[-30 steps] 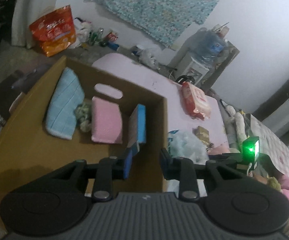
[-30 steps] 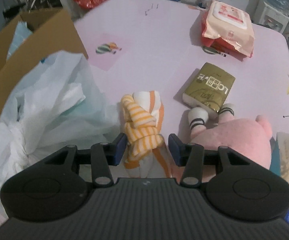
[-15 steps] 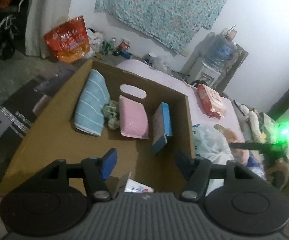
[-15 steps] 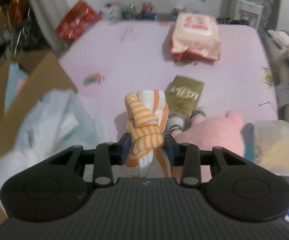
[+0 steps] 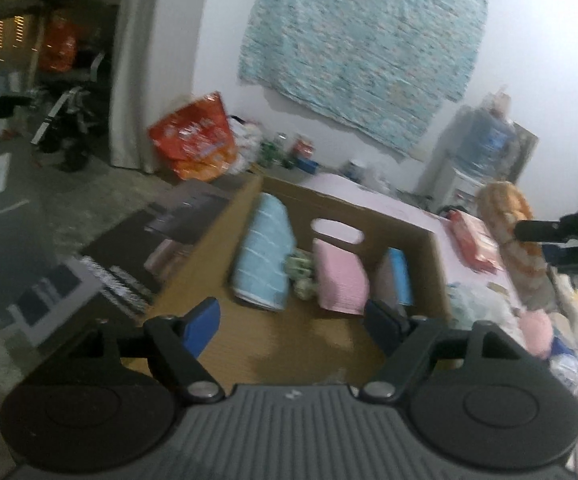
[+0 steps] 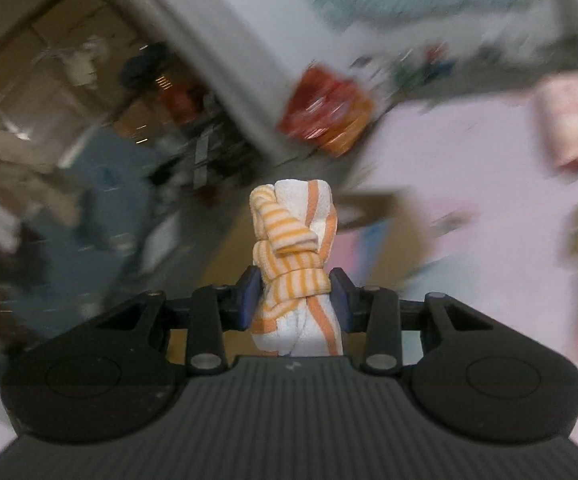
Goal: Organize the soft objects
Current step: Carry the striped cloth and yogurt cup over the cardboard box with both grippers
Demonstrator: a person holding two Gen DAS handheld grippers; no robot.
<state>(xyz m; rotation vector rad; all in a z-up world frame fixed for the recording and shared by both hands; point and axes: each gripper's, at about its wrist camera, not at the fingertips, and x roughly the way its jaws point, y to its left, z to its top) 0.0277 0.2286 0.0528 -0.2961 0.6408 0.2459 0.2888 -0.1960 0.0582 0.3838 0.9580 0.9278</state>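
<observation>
While the right gripper (image 6: 293, 294) is clamped on the knotted orange-striped white cloth (image 6: 293, 240), carry it over the brown cardboard box (image 5: 435, 264), probably beside the 2 folded towels; the left gripper (image 5: 295, 316), empty, is opening

Your right wrist view smears everything behind the knotted striped towel (image 6: 295, 256), so the cardboard box (image 6: 385, 216) is barely legible. In the left view, the right gripper (image 5: 569, 240) is cut off at the picture's edge, and the box's (image 5: 429, 240) near corner hides behind the gripper body.
</observation>
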